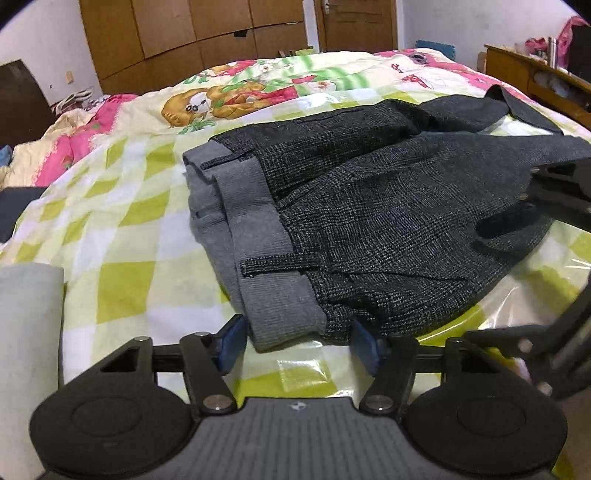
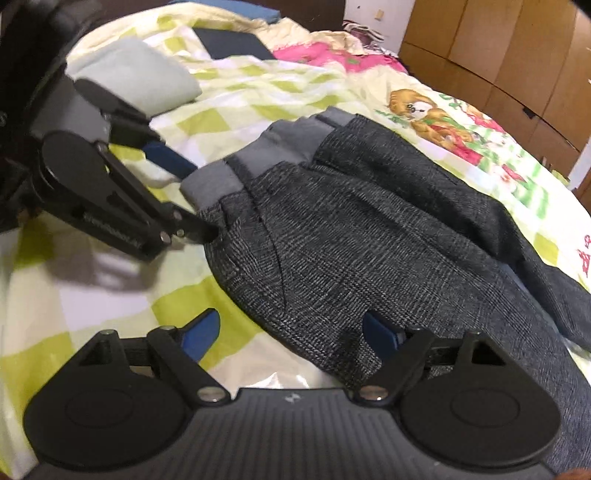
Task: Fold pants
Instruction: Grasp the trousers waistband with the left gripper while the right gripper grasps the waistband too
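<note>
Wooden wardrobe [image 1: 192, 40] and door [image 1: 356, 24] stand behind a quilted bed [image 1: 122, 229].

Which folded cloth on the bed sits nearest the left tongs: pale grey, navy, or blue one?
The pale grey folded cloth, right beside the left tongs. The flat navy folded cloth lies beyond it, and the blue folded cloth lies farthest away.

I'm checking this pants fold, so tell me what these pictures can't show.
- Pants leg ends: cut off at the right edge, both views.
- Left gripper far fingertip: hidden behind the waistband, right wrist view.
- Layers underneath: hidden by the top cloth.
- Desk items: too small.
</note>
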`<control>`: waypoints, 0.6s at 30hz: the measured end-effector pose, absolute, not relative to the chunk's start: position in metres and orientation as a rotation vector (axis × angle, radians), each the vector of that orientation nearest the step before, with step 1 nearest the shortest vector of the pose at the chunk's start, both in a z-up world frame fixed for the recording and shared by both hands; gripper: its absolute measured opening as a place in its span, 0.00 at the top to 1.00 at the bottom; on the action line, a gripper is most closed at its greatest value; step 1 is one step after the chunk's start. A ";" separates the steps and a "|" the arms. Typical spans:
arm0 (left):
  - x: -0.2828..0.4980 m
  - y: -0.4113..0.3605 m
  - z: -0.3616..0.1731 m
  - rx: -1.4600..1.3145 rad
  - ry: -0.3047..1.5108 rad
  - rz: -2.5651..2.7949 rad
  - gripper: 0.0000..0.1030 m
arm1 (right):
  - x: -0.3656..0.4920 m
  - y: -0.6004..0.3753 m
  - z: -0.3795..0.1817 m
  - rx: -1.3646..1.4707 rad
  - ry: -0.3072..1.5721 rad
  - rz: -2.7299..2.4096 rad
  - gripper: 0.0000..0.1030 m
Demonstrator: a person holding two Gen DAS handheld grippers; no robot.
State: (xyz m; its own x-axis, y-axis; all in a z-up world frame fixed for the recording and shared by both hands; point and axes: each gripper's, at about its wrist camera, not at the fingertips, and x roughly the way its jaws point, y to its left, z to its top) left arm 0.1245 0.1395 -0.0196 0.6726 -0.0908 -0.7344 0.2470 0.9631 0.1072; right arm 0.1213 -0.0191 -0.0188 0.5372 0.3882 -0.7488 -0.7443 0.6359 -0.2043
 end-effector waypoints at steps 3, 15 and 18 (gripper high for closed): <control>0.123 0.144 -0.019 0.203 0.809 -0.205 0.34 | 0.132 -0.014 -0.020 -0.502 0.774 0.716 0.44; 0.115 0.198 -0.008 0.080 0.817 -0.196 0.76 | 0.124 0.019 -0.012 -0.465 0.889 0.709 0.72; 0.102 0.198 -0.002 0.160 0.757 -0.255 0.76 | 0.120 0.024 -0.010 -0.466 0.897 0.700 0.73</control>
State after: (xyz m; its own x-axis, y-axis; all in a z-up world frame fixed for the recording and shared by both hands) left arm 0.1020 0.1983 -0.0023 0.6981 -0.1702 -0.6954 0.2848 0.9572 0.0516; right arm 0.1199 0.0238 -0.0101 0.4304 0.3523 -0.8311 -0.7200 0.6892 -0.0807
